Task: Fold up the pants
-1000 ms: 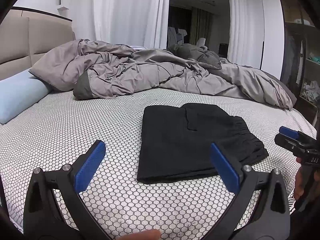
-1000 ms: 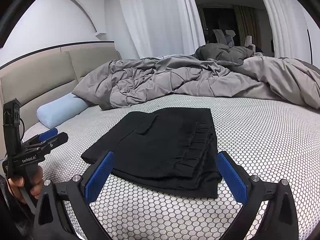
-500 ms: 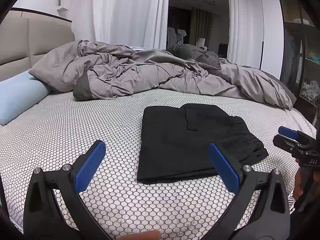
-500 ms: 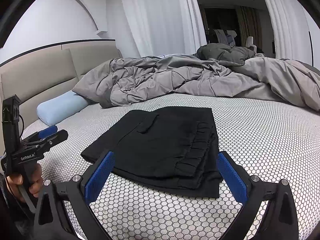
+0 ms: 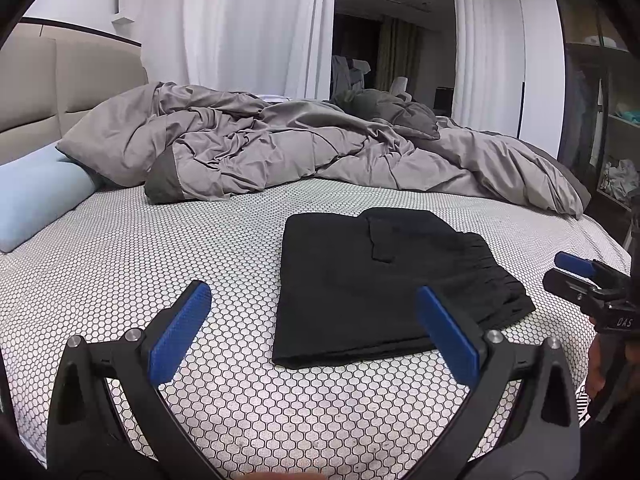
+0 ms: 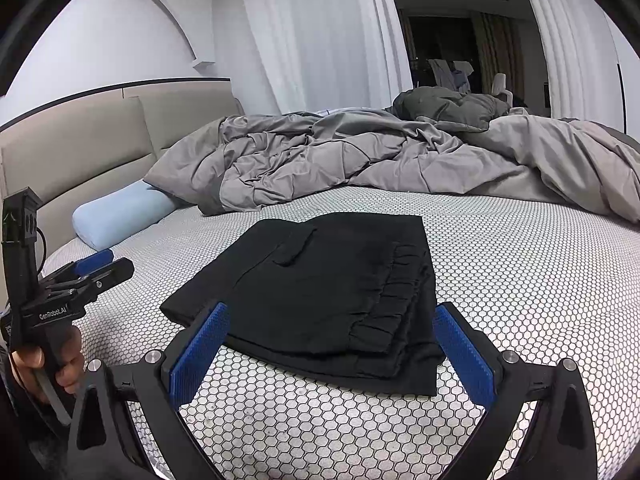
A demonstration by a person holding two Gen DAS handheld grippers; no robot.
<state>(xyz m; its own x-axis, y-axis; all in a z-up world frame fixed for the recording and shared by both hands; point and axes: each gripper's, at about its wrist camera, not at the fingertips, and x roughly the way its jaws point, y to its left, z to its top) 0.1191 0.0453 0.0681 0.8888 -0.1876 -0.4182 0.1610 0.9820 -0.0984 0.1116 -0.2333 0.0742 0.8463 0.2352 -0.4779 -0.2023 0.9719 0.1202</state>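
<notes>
The black pants (image 5: 384,284) lie folded into a flat rectangle on the bed's honeycomb-patterned sheet (image 5: 160,264); they also show in the right wrist view (image 6: 328,292), gathered waistband to the right. My left gripper (image 5: 314,300) is open and empty, held above the sheet just short of the pants' near left corner. My right gripper (image 6: 332,320) is open and empty, just short of the near edge of the pants. Each gripper shows at the edge of the other's view: the right one (image 5: 580,276) and the left one (image 6: 96,268).
A crumpled grey duvet (image 5: 304,152) covers the far side of the bed. A light blue pillow (image 5: 36,196) lies at the left by the beige headboard (image 6: 80,148). Shelves (image 5: 616,160) stand at the far right, and white curtains (image 5: 248,28) hang behind.
Both grippers have barely drifted. The pants lie as they did.
</notes>
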